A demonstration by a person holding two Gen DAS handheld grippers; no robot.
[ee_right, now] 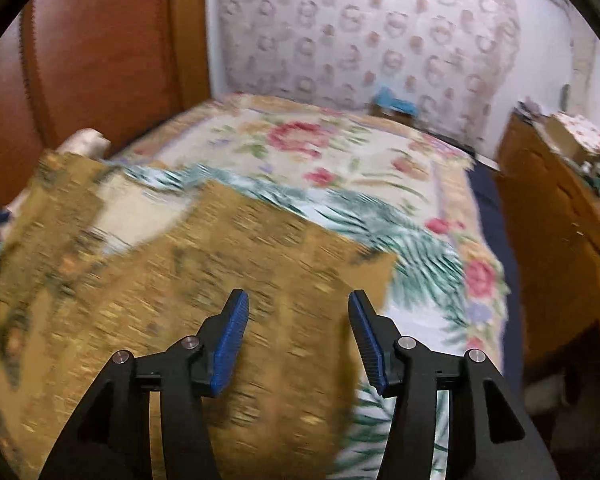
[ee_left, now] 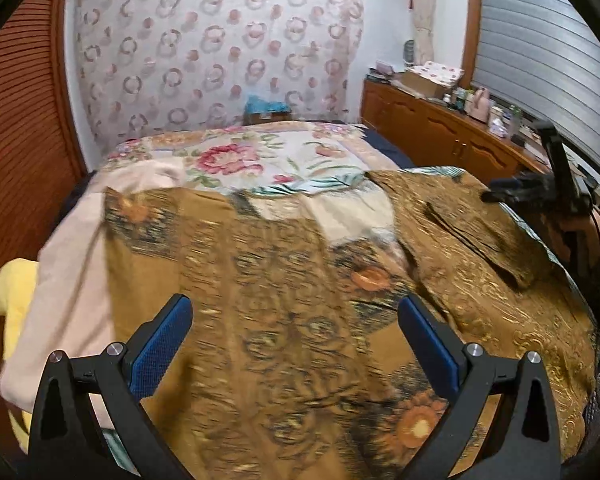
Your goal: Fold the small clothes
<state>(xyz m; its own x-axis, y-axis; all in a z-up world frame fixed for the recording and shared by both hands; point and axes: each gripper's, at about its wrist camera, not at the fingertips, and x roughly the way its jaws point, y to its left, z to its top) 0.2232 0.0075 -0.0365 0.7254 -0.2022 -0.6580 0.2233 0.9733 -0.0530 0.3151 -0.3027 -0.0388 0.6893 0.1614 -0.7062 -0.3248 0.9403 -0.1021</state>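
A brown-gold patterned garment [ee_left: 284, 312] with orange flowers lies spread on the bed; its right part is folded over into a flap [ee_left: 480, 232]. My left gripper [ee_left: 296, 316] hangs open above the garment's middle and holds nothing. My right gripper [ee_right: 298, 308] is open above the garment [ee_right: 204, 280] near its right edge, also empty. The right gripper also shows in the left wrist view [ee_left: 540, 188] at the far right, above the flap's far side. Both views are blurred by motion.
The bed has a floral cover [ee_left: 260, 160] [ee_right: 340, 160]. A pale pink cloth [ee_left: 72, 264] and a yellow cloth [ee_left: 12, 292] lie at the bed's left. A wooden dresser [ee_left: 440, 132] with clutter stands right. A wooden panel [ee_right: 100, 60] stands left.
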